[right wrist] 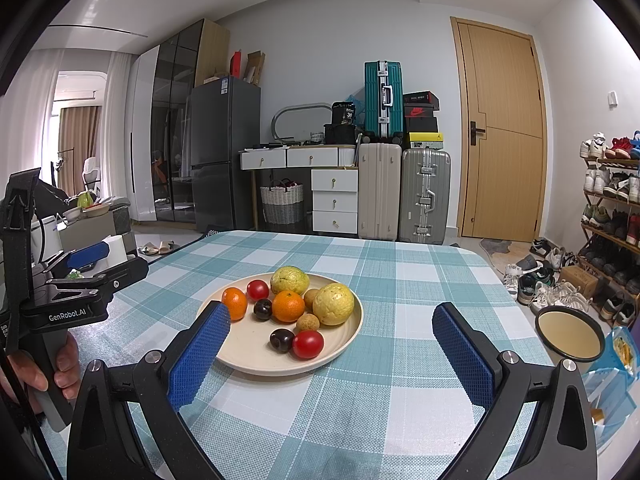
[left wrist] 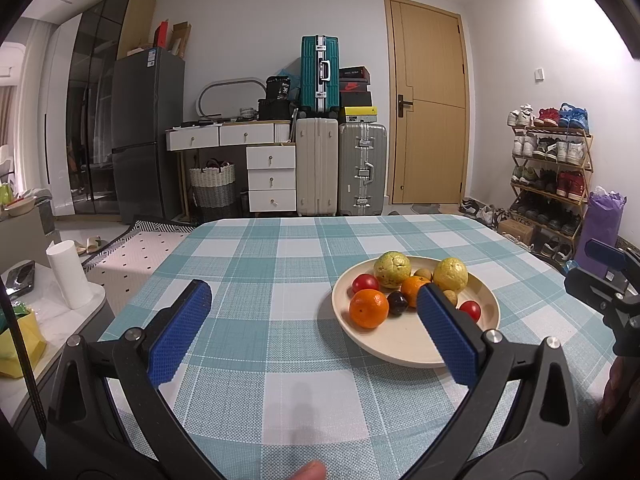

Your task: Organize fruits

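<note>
Right wrist view showed the round cream plate point(right wrist: 352, 332) of mixed fruit point(right wrist: 288, 306) on checked cloth, ahead-left of the right gripper point(right wrist: 330, 320), nearer than the left gripper point(left wrist: 314, 300); both spread, empty.

Fruits point(right wrist: 288, 306) lie in plate point(right wrist: 348, 344) on table point(right wrist: 400, 420).

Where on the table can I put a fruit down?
Bare tablecloth lies right of the plate, behind it toward the suitcases, and in front near the open jaws. The plate is crowded at its back; its front-left part is bare.
</note>
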Demonstrator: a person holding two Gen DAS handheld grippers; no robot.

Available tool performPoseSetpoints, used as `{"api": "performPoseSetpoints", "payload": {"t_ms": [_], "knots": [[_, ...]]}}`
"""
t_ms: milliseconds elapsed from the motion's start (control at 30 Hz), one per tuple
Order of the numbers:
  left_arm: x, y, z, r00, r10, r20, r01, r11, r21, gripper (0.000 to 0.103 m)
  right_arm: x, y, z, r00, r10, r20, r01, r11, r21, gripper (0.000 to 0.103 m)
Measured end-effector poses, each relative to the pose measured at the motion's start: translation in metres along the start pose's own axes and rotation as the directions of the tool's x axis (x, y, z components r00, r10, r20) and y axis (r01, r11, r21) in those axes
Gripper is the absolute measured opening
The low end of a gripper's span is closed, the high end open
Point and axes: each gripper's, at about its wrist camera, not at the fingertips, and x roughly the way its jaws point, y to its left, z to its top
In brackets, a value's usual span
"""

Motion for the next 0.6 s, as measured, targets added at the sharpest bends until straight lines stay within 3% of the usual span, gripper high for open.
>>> {"api": "performPoseSetpoints", "payload": {"t_ms": [600], "knots": [[-0.0002, 0.0000, -0.0001, 1.000, 0.000, 0.000, 0.000, 1.000, -0.001, 0.103, -0.0001, -0.0001, 0.0000, 1.000, 0.000, 0.000, 0.000, 1.000, 0.000, 0.103]]}}
